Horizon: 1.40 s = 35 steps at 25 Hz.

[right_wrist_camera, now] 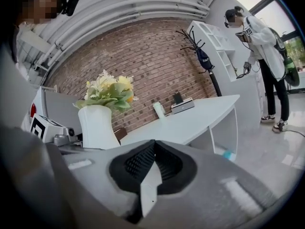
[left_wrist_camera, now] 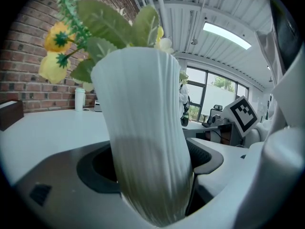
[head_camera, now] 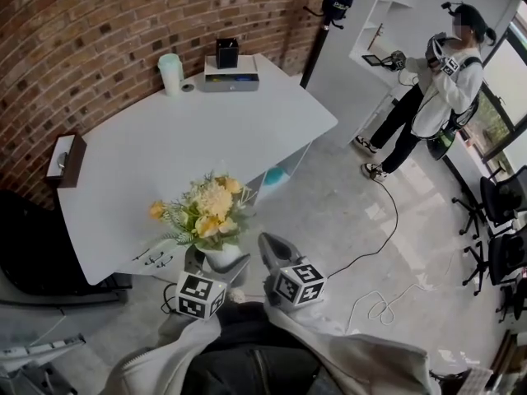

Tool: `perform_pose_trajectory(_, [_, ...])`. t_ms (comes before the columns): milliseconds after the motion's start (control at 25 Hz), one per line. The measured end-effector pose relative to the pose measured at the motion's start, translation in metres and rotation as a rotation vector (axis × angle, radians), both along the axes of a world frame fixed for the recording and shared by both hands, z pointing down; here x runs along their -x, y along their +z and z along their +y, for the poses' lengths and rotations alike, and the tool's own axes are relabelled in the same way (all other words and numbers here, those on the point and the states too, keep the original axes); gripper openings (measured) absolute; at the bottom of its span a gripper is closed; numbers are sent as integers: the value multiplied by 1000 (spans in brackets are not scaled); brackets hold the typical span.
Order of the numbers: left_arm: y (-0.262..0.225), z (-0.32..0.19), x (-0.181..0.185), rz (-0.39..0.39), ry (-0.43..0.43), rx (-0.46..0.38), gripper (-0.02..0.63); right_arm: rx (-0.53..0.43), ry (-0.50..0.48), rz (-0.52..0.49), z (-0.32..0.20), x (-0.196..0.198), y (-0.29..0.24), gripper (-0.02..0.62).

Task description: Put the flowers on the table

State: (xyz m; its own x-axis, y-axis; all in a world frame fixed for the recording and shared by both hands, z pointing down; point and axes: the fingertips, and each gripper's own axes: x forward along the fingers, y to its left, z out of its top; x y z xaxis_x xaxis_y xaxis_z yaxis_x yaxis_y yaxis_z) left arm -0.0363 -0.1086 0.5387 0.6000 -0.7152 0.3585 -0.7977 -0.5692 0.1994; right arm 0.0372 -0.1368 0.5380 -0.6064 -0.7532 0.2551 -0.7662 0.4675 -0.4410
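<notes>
- The white table [head_camera: 206, 130] fills the left and middle of the head view, set against a brick wall, with a pale cup [head_camera: 170, 72] at its far end
- The flowers [head_camera: 207, 210], yellow and cream among green leaves, stand in a ribbed white vase [head_camera: 222, 258] at the table's near edge; whether the base is over the top or just off it cannot be told
- The left gripper [head_camera: 221, 263] has its jaws spread wide on the vase's lower body, pads pressing on both sides
- The vase looks rigid, smooth and likely breakable, and the bouquet probably makes it top-heavy; the low body is the sound place to hold, keeping it upright, since the stems and petals are soft and would crush
- The right gripper [head_camera: 270, 247], just beside the vase, has its jaws closed together on nothing
- A person [head_camera: 436, 81] stands at far right, well apart
</notes>
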Motion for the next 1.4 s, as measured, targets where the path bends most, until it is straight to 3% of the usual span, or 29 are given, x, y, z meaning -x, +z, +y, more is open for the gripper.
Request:
perform_pose_trajectory(480, [5, -10, -14, -13, 30, 15, 425, 19, 21, -14, 2, -10, 9, -1])
perform_pose_trajectory(800, [7, -51, -38, -4, 74, 30, 425, 29, 123, 17, -37, -50, 11, 0])
perform_pose_trajectory(1400, [0, -150, -73, -27, 142, 38, 425, 79, 124, -40, -125, -65, 12, 0])
